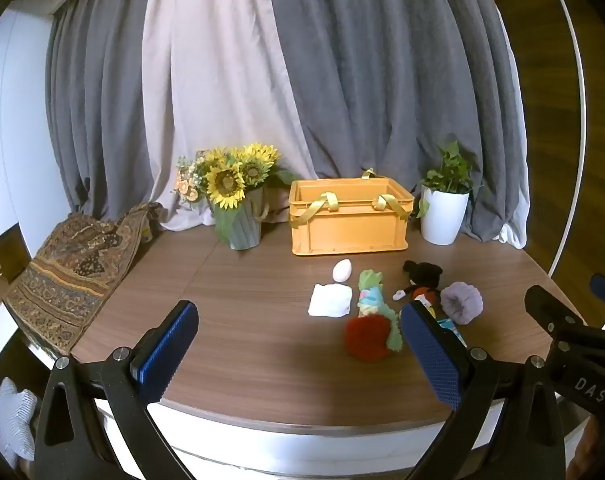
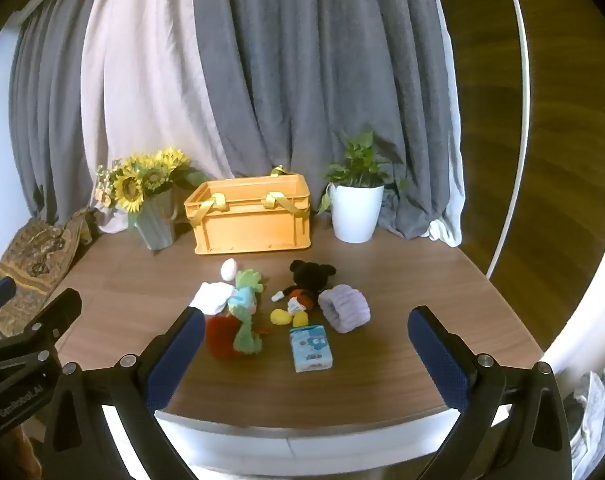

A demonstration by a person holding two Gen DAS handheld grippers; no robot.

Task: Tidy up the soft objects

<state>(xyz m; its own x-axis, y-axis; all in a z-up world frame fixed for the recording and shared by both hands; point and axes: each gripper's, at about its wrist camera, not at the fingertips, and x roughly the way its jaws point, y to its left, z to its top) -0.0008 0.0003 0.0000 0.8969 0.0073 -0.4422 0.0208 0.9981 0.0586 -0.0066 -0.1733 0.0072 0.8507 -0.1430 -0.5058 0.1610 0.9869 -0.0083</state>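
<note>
**Soft items on table, none yet collected**

- Orange crate (image 2: 250, 216): far centre of the wooden table (image 2: 402, 280), looks empty as far as its inside shows.
- Loose stock, near of crate, left to right: white egg-shaped piece (image 2: 228, 269), white cloth (image 2: 214, 298), green plush (image 2: 246, 312) lying over a red plush (image 2: 220, 340), mouse doll (image 2: 302, 292), lilac fuzzy band (image 2: 344, 308); blue packet (image 2: 311, 348) nearest.
- Left gripper (image 1: 298, 344): jaws wide apart, holding nothing.
- Right gripper (image 2: 306, 360): jaws wide apart, holding nothing.

Step judged: start, choosing a first item. Next move calls for lowering onto one item, closing, carrying to crate.
</note>
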